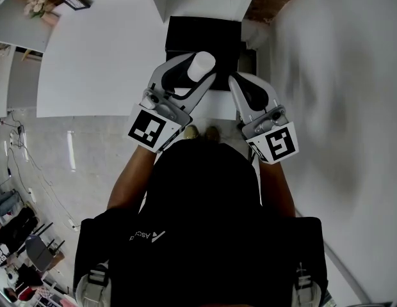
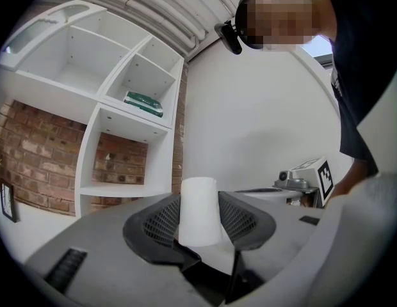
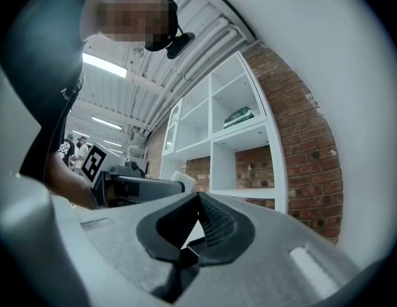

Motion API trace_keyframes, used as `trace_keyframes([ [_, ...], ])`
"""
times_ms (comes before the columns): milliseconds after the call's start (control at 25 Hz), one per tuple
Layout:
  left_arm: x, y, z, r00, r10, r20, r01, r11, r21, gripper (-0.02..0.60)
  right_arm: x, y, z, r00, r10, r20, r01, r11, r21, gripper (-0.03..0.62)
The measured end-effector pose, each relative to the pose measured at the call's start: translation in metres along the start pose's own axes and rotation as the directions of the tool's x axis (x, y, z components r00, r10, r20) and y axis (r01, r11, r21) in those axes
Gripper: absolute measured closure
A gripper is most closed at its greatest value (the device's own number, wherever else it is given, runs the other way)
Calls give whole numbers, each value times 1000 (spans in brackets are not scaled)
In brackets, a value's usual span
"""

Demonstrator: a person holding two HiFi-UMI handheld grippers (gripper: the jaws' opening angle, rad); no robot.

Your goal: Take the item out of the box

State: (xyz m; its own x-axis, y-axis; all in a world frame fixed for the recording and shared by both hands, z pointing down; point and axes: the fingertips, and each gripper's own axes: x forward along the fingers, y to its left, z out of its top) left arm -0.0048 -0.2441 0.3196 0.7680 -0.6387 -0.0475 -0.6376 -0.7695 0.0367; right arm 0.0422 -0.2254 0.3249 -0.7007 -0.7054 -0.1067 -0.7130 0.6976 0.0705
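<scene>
A white cylindrical item point(image 1: 200, 65) is clamped between the pads of my left gripper point(image 1: 196, 70), held up in the air above the black box point(image 1: 205, 38). In the left gripper view the item point(image 2: 200, 210) stands upright between the two mesh pads point(image 2: 161, 221), which press on its sides. My right gripper point(image 1: 237, 82) hovers just right of the left one, over the box's right edge, its jaws closed together with nothing in them point(image 3: 198, 200). In the right gripper view the left gripper point(image 3: 144, 185) and the tip of the item point(image 3: 184, 179) show at the left.
The box rests on a white table point(image 1: 96, 62) in front of me. A white shelf unit point(image 2: 121, 107) against a brick wall point(image 3: 307, 139) stands ahead, with a green package point(image 2: 145, 103) in one compartment. A white wall point(image 1: 339, 75) lies to the right.
</scene>
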Motion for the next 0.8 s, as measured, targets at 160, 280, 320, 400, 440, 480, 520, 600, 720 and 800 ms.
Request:
trace_keyframes([
  [160,1,1,0,1000,-1,8,1,1000,-4,399,-2,0,0,1000,-11,-2,11,1000,-3,592],
  [280,1,1,-3,1000,-1,3,1,1000,-11,400,-5,-2,0,1000,-23,-6,23,1000,-3,592],
  [320,1,1,-3,1000,-3,-1,3,1000,-11,400,-6,-3,0,1000,-27,-8,27,1000,-2,592],
  [400,1,0,-3,1000,-7,0,7,1000,-13,400,-7,-4,0,999,-34,-9,34,999,-1,592],
  [440,2,-1,-2,1000,-7,7,7,1000,-15,400,-7,-4,0,999,-36,-9,36,999,0,592],
  [480,2,-1,1,1000,-8,16,8,1000,-19,400,-7,-4,0,999,-37,-9,37,999,1,592],
  [520,3,-1,2,1000,-10,22,10,1000,-20,400,-6,-4,0,999,-38,-9,38,999,1,592],
  [600,3,-2,1,1000,-16,19,17,1000,-19,400,-6,-3,-2,999,-38,-10,38,999,1,592],
  [720,2,-3,-7,1000,-17,-2,16,1000,-14,400,-8,-4,-5,999,-39,-9,39,999,2,592],
  [800,3,-5,-6,1000,-18,5,18,1000,-14,400,-10,-5,-6,999,-41,-9,41,999,3,592],
])
